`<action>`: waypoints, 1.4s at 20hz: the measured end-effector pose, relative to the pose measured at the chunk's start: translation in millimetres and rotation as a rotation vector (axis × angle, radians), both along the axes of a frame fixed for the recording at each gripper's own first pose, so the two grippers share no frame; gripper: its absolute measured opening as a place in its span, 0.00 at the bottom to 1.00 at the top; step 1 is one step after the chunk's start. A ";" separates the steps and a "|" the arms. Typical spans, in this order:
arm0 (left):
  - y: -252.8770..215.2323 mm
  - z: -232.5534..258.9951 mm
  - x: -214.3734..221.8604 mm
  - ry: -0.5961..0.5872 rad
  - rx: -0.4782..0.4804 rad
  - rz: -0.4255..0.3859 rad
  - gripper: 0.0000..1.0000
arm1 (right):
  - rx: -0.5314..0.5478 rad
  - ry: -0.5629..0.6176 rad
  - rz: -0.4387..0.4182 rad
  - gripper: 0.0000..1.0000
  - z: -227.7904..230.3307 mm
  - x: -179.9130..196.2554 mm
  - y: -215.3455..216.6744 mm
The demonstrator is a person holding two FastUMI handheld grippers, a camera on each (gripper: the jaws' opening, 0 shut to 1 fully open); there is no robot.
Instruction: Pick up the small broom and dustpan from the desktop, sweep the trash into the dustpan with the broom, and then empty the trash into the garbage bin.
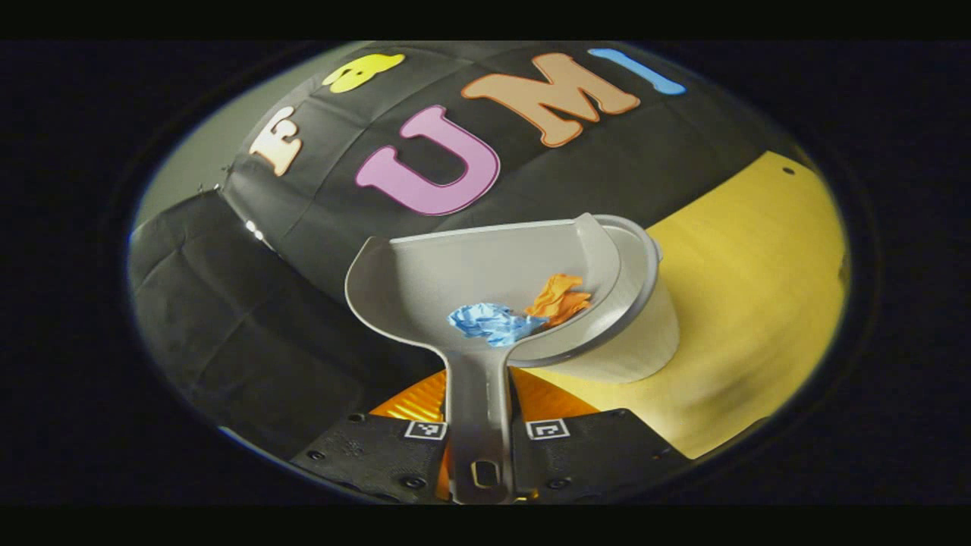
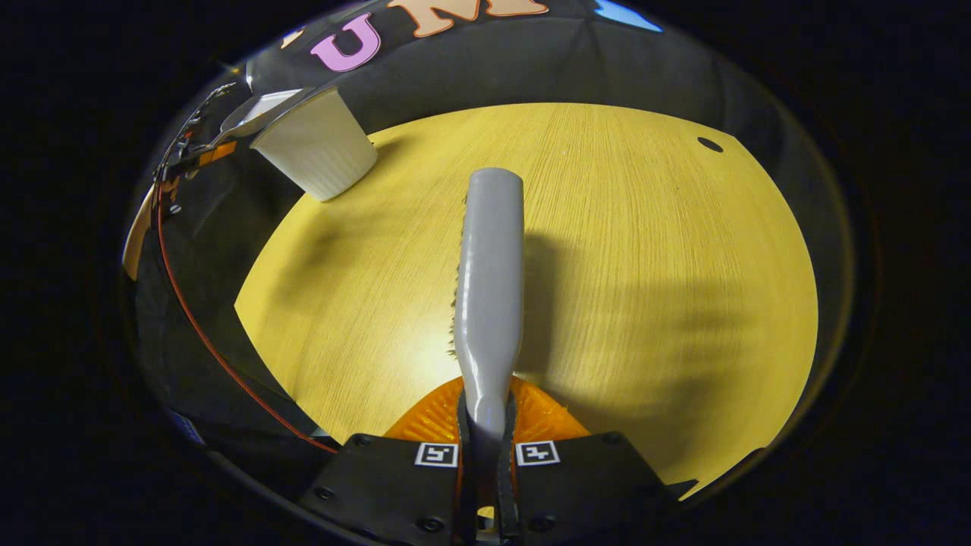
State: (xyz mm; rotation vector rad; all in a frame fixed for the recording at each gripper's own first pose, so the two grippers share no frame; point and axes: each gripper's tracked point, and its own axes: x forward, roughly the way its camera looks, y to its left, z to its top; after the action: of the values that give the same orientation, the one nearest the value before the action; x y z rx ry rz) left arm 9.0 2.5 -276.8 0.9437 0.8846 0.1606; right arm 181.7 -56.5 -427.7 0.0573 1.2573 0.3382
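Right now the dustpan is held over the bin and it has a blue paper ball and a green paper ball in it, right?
Nearly. The second paper ball is orange, not green. The left gripper view shows it beside the blue paper ball in the dustpan, which the left gripper holds by the handle over the bin.

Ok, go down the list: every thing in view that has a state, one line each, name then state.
dustpan: held by its handle in the left gripper, raised over the garbage bin, tilted
blue paper wad: lying in the dustpan
orange paper wad: lying in the dustpan, beside the blue one
garbage bin: upright on the desktop, open at the top
broom: clamped by its handle in the right gripper, held above the desktop
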 end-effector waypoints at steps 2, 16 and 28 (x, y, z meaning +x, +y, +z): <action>9.5 -0.1 -5.5 0.082 0.138 -0.081 0.23 | -0.013 -0.002 0.004 0.13 2.3 3.4 -1.2; 7.3 7.6 -8.3 0.255 0.513 -0.343 0.24 | -0.050 -0.015 0.005 0.13 6.1 7.2 -2.1; -110.2 -3.2 -71.1 -0.213 -0.451 -0.009 0.21 | -0.056 -0.140 -0.076 0.13 25.4 -3.2 1.0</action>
State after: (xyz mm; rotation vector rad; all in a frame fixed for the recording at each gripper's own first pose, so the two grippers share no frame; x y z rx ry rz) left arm -62.1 -107.7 -280.0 0.4986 0.6793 0.0480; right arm 178.4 -55.5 -402.3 0.0326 1.1221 0.2366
